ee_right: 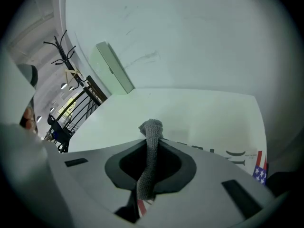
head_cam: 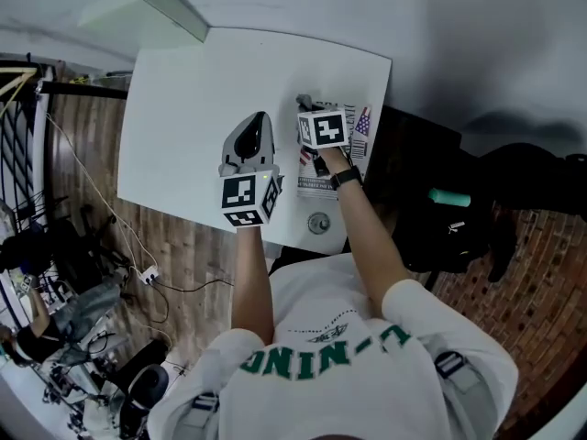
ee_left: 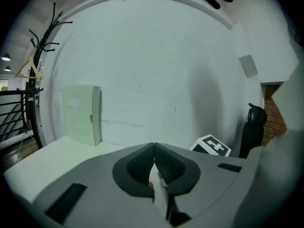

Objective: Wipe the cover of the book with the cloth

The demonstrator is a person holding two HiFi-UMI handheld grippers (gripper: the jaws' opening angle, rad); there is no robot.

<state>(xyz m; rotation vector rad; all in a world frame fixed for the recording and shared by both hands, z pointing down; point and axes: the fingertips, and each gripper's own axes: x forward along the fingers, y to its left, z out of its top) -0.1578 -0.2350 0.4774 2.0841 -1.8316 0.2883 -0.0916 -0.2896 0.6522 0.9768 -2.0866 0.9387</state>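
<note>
The book [head_cam: 341, 154] lies flat near the table's right front edge, its white cover printed with text and a small flag [head_cam: 364, 121]. My right gripper [head_cam: 308, 105] is over the book's far end and shut on a grey knitted cloth [ee_right: 151, 128], which pokes up from between its jaws. In the right gripper view the cover [ee_right: 228, 148] shows just beyond the jaws. My left gripper [head_cam: 260, 117] hovers left of the book, apart from it. Its jaws meet at the tips [ee_left: 154, 147], and nothing shows held there.
The white table [head_cam: 202, 108] carries a pale green flat box [head_cam: 151, 7] leaning at its far left corner, and a small round object [head_cam: 318, 223] near the front edge. A black chair with a bag [head_cam: 440, 218] stands to the right. A coat rack [ee_left: 42, 46] is far left.
</note>
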